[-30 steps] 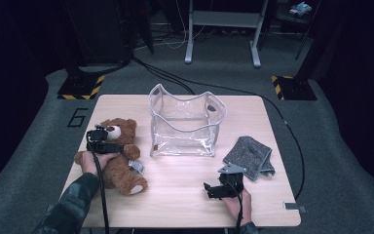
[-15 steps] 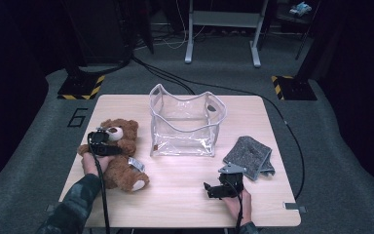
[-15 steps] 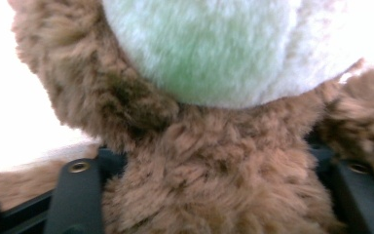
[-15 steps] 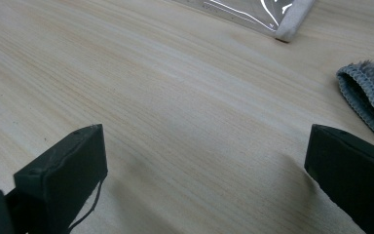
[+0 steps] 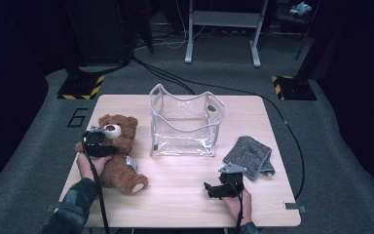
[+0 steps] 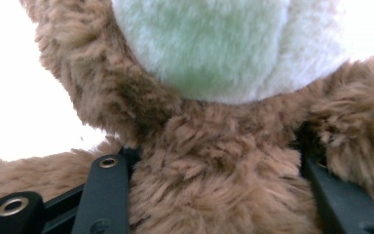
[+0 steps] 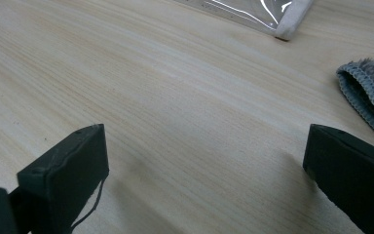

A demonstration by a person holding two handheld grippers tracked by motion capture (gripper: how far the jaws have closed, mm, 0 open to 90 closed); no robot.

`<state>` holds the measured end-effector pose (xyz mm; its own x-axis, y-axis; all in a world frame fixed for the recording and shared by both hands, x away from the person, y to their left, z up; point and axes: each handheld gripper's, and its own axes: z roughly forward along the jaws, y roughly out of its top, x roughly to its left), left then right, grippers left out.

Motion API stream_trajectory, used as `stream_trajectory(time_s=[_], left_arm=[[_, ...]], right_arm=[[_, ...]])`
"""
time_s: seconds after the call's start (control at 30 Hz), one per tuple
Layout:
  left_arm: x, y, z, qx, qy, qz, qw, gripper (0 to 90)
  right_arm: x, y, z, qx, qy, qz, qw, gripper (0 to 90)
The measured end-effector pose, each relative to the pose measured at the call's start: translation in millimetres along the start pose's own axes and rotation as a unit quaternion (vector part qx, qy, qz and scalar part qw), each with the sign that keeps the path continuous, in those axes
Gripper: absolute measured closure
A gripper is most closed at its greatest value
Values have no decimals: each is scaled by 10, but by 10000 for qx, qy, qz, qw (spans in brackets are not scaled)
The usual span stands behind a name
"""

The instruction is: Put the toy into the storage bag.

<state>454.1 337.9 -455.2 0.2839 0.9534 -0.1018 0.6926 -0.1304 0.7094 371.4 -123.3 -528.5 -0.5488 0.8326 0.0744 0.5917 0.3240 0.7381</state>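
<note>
The wooden table [image 5: 185, 195] carries the same things as a second ago; the teddy bear [image 5: 114, 161] on its left part now sits more upright, head raised toward the far edge. The clear bag [image 5: 185, 122] stands open at the middle and the grey cloth [image 5: 251, 155] lies to its right, both unmoved. The left gripper [image 5: 96, 142] has just been closing, and its black jaws now press into the fur below the bear's pale muzzle, apparently at the neck, though fur hides the pads. The right gripper [image 5: 219, 189] rests in place near the cloth, jaws spread wide over bare wood.
</note>
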Motion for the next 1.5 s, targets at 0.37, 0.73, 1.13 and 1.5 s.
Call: stream_trajectory(time_s=[0.37, 0.73, 1.13, 1.5], left_arm=[[-11, 19, -208, -650, 46, 13, 9979, 519], [-44, 68, -350, -1213, 132, 78, 9925, 540], [-112, 271, -547, -1633, 207, 293, 9859, 542], [-156, 489, -668, -1824, 178, 440, 9821, 542]], right_arm=[[-4, -1, 2, -33, -16, 8, 10000, 21], [-8, 0, 4, -31, -14, -25, 10000, 21], [3, 3, 9, 24, -56, 11, 10000, 20], [54, 17, 47, 219, -295, -249, 9990, 0]])
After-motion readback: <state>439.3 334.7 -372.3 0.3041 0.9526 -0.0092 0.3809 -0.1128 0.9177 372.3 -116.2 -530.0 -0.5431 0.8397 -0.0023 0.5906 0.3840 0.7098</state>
